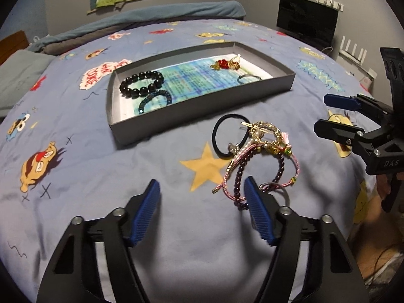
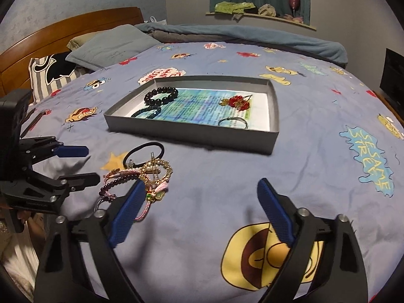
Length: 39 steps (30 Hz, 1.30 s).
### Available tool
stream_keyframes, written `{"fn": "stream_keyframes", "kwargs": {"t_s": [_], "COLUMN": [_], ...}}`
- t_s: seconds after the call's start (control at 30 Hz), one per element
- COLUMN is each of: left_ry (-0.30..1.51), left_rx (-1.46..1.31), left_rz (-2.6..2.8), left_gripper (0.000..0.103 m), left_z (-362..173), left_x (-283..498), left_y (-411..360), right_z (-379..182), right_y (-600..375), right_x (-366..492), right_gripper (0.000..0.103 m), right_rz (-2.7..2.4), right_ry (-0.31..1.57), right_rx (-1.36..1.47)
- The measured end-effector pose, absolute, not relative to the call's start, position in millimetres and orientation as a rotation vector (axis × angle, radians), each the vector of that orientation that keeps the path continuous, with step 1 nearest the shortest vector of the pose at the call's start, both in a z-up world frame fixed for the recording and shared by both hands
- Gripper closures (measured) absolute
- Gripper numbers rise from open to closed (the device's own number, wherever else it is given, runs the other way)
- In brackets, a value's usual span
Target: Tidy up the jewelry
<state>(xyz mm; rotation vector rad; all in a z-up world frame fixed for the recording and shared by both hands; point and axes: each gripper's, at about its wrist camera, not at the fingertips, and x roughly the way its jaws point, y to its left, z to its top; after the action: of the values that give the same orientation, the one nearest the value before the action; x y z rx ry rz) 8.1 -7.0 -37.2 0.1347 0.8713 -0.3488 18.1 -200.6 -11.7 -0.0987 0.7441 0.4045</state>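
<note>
On the bed, a tangled pile of jewelry: gold, pink, purple beads, black hair tie. Both grippers' jaws stand apart, empty.

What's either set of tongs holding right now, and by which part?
Nothing. Left tongs and right tongs are both open, empty, flanking the jewelry pile on the bedspread.

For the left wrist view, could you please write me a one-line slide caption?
Open left claw beside a tangled jewelry pile on the bedspread, the partly filled gray tray beyond.
</note>
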Motion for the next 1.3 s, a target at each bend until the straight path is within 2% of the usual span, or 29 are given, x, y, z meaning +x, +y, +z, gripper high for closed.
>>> {"fn": "stream_keyframes", "kwargs": {"t_s": [0.13,0.3,0.5,0.67,0.77,0.83,1.07,1.13,1.3], "left_ry": [0.873,0.884,0.888,0.887,0.884,0.888,0.876,0.875,0.872], "left_rx": [0.132,0.13,0.14,0.129,0.126,0.127,0.098,0.077,0.053], "left_rz": [-0.325,-0.311,-0.308,-0.32,-0.328,-0.332,-0.347,-0.357,-0.367], "left_gripper": [0.036,0.036,0.036,0.036,0.036,0.036,0.036,0.042,0.055], "left_z": [-39,-42,-44,-43,-43,-44,-42,-42,-42], "left_x": [13,17,18,20,20,21,26,30,41], "left_y": [-6,-3,-1,1,0,-1,-4,-6,-10], "right_z": [-14,-21,-28,-32,-38,-41,-31,-28,-30], "right_y": [-197,-178,-159,-147,-140,-138,-146,-151,-157], "right_x": [22,24,27,30,33,36,34,35,38], "right_gripper": [0.028,0.03,0.038,0.041,0.05,0.062,0.062,0.065,0.065], "right_rz": [0.435,0.473,0.496,0.509,0.507,0.502,0.497,0.49,0.464], "right_ry": [0.743,0.738,0.744,0.749,0.761,0.775,0.742,0.738,0.752], "right_rx": [-0.059,-0.091,-0.139,-0.164,-0.184,-0.192,-0.162,-0.15,-0.159]}}
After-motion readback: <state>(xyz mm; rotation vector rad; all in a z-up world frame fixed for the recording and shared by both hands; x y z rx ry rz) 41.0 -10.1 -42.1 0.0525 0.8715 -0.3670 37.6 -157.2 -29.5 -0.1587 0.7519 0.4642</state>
